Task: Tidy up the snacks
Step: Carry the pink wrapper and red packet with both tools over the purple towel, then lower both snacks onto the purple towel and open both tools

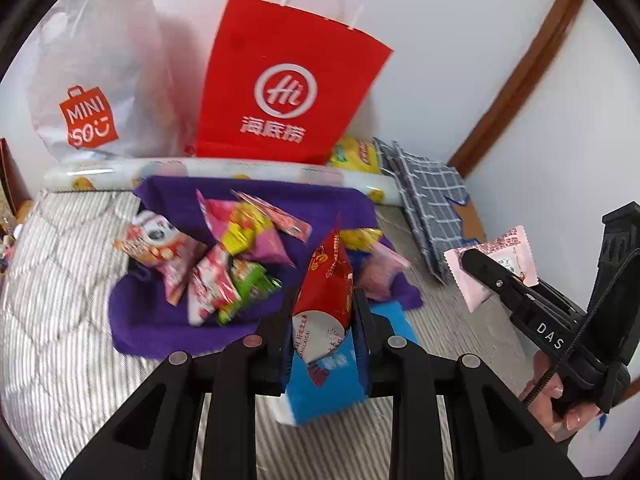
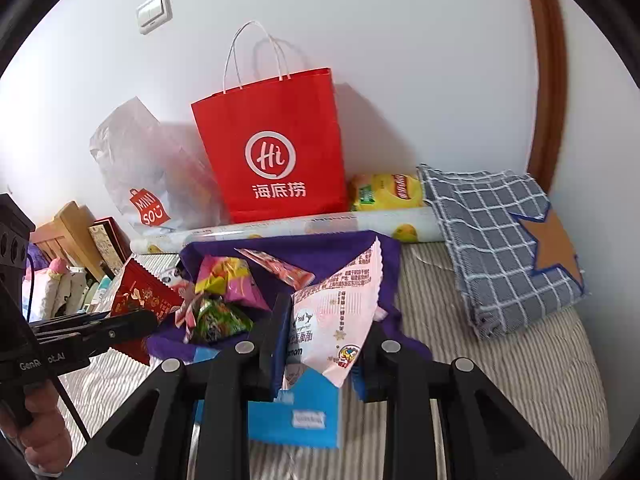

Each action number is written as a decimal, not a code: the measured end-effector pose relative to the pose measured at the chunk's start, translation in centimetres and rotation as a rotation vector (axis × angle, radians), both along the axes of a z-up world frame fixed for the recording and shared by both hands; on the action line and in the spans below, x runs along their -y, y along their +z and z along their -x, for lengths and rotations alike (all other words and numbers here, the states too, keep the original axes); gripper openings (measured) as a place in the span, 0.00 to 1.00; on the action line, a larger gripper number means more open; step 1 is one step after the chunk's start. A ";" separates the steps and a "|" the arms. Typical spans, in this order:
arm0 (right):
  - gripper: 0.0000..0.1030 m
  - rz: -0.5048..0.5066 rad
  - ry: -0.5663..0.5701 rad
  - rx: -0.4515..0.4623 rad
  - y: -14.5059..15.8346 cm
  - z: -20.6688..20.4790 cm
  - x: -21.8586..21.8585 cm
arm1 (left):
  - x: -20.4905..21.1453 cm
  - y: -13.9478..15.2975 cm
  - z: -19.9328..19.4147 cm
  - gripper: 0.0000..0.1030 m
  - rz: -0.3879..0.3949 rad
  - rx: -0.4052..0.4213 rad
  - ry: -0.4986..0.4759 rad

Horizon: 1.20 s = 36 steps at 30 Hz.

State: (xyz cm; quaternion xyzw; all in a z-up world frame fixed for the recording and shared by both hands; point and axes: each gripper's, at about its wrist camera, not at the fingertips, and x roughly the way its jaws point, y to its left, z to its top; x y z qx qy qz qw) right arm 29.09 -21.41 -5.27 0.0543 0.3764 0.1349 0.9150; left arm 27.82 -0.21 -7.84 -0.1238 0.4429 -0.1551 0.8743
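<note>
My left gripper (image 1: 322, 304) is shut on a red snack packet (image 1: 326, 276) and holds it above the near edge of a purple cloth (image 1: 168, 320). My right gripper (image 2: 326, 320) is shut on a pink and white snack packet (image 2: 340, 304); it also shows in the left wrist view (image 1: 486, 264), held off to the right. Several loose snack packets (image 1: 224, 256) lie on the purple cloth. A blue box (image 1: 332, 388) lies below the left gripper. The red packet also shows in the right wrist view (image 2: 140, 300).
A red Haidilao paper bag (image 1: 280, 88) and a white Miniso plastic bag (image 1: 92, 80) stand against the wall. A rolled printed sheet (image 1: 208, 170), a yellow packet (image 1: 356, 154) and a folded grey checked cloth (image 2: 504, 240) lie on the striped bedding (image 1: 60, 280).
</note>
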 end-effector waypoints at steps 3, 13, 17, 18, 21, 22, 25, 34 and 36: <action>0.24 -0.008 0.013 -0.008 -0.6 -1.6 -0.8 | -0.8 -0.4 -1.3 0.24 -0.010 -0.002 0.021; 0.24 -0.016 0.076 -0.065 -3.0 -6.8 -4.1 | -3.3 -2.4 -6.0 0.24 0.015 -0.035 0.068; 0.24 -0.011 0.109 -0.104 -4.9 -8.6 -5.6 | -3.6 -3.2 -7.8 0.24 0.039 -0.057 0.065; 0.24 -0.008 0.115 -0.113 -5.3 -8.9 -5.8 | -3.5 -3.5 -8.1 0.24 0.042 -0.062 0.064; 0.24 0.009 0.130 -0.146 -6.7 -9.7 -6.6 | -3.2 -4.6 -9.1 0.24 0.049 -0.081 0.056; 0.24 0.013 0.135 -0.155 -7.0 -9.9 -6.8 | -3.1 -5.1 -9.4 0.24 0.056 -0.089 0.054; 0.24 0.036 0.146 -0.169 -7.9 -9.9 -7.1 | -3.1 -6.1 -9.8 0.24 0.066 -0.106 0.049; 0.25 0.029 0.120 -0.207 -9.0 -10.7 -6.6 | -3.1 -6.9 -10.2 0.24 0.084 -0.116 0.049; 0.26 0.032 0.112 -0.199 -9.1 -10.7 -6.6 | -3.2 -6.9 -10.2 0.24 0.093 -0.115 0.052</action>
